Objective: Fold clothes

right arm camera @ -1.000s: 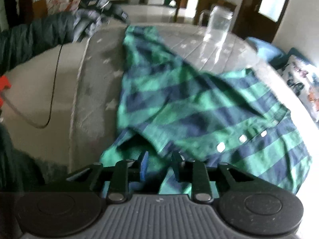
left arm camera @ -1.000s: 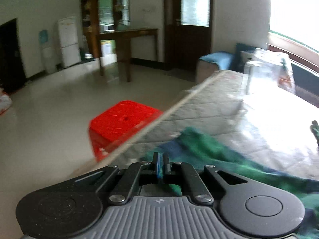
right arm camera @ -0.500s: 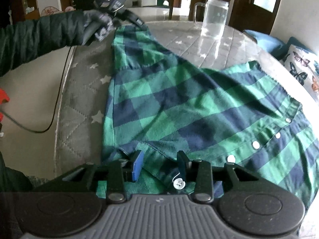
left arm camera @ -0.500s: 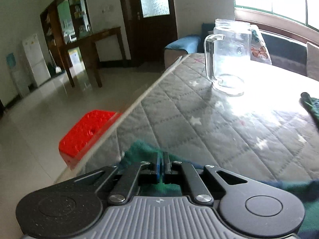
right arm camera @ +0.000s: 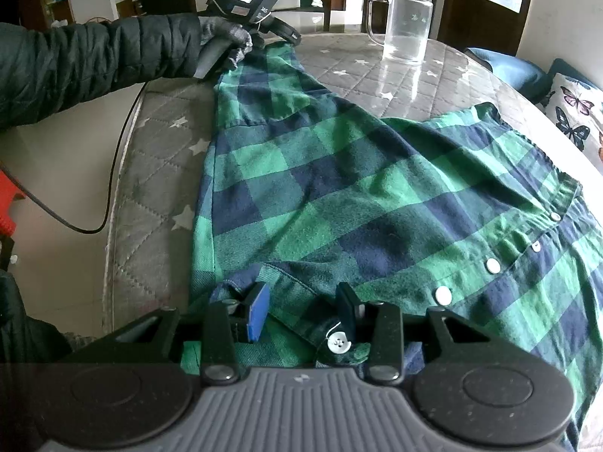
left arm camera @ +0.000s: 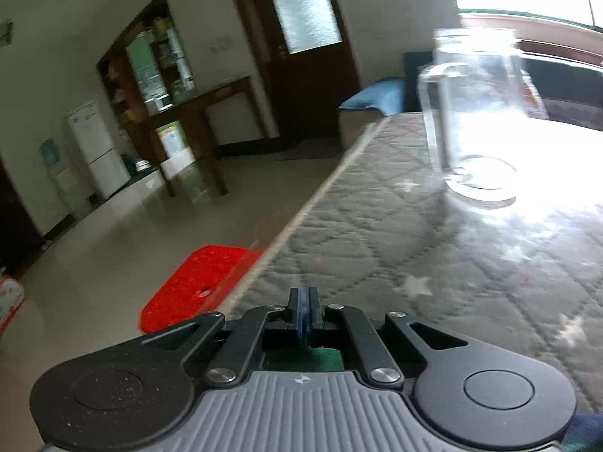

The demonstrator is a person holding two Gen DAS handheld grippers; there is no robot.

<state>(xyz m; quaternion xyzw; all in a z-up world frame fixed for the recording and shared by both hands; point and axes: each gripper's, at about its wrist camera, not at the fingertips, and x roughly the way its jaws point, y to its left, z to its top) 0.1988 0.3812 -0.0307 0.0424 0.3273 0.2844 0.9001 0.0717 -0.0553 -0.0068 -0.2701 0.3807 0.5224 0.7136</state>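
Note:
A green and navy plaid shirt [right arm camera: 358,196] with white buttons lies spread on the grey quilted table cover [right arm camera: 158,173]. My left gripper [left arm camera: 305,314] is shut on the shirt's far sleeve end; a bit of green cloth [left arm camera: 316,358] shows under its fingers. It also shows in the right wrist view [right arm camera: 290,37], held at the far left edge of the shirt. My right gripper [right arm camera: 301,309] is open, its fingers astride the near cuff with a white button [right arm camera: 338,343].
A clear glass jug [right arm camera: 405,22] stands on the table beyond the shirt; it also shows in the left wrist view [left arm camera: 478,120]. A red stool [left arm camera: 196,286] stands on the floor by the table's left edge. A black cable [right arm camera: 113,173] hangs over that edge.
The left gripper pulled the sleeve end out toward the jug, stretching the shirt flatter. The right gripper's jaws opened wider over the near cuff.

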